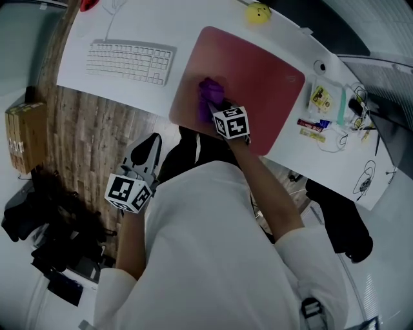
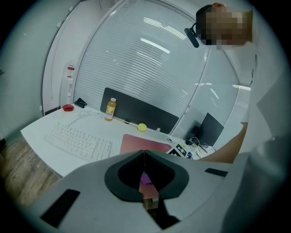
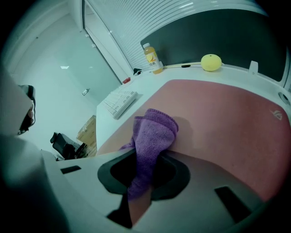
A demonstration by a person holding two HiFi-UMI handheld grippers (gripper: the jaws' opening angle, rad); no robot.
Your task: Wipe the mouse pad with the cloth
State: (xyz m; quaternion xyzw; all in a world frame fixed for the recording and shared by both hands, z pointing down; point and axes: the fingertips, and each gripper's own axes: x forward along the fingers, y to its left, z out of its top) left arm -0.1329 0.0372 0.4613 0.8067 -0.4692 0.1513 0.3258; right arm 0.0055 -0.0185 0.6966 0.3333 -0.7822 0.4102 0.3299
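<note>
A red mouse pad [image 1: 258,77] lies on the white desk [image 1: 161,29]; it also shows in the right gripper view as the mouse pad [image 3: 227,118] and in the left gripper view as the mouse pad [image 2: 141,143]. A purple cloth [image 1: 210,97] rests bunched on the pad's near left part. My right gripper [image 1: 216,106] is shut on the cloth [image 3: 152,136], which hangs between the jaws and presses on the pad. My left gripper [image 1: 150,147] is held below the desk's edge, over the wooden floor, with its jaws together and nothing between them.
A white keyboard [image 1: 129,61] lies left of the pad. A yellow ball [image 1: 258,13] and a drink bottle [image 3: 152,59] stand at the desk's back. Small packets and cables [image 1: 329,109] clutter the right side. A cardboard box [image 1: 26,135] sits on the floor.
</note>
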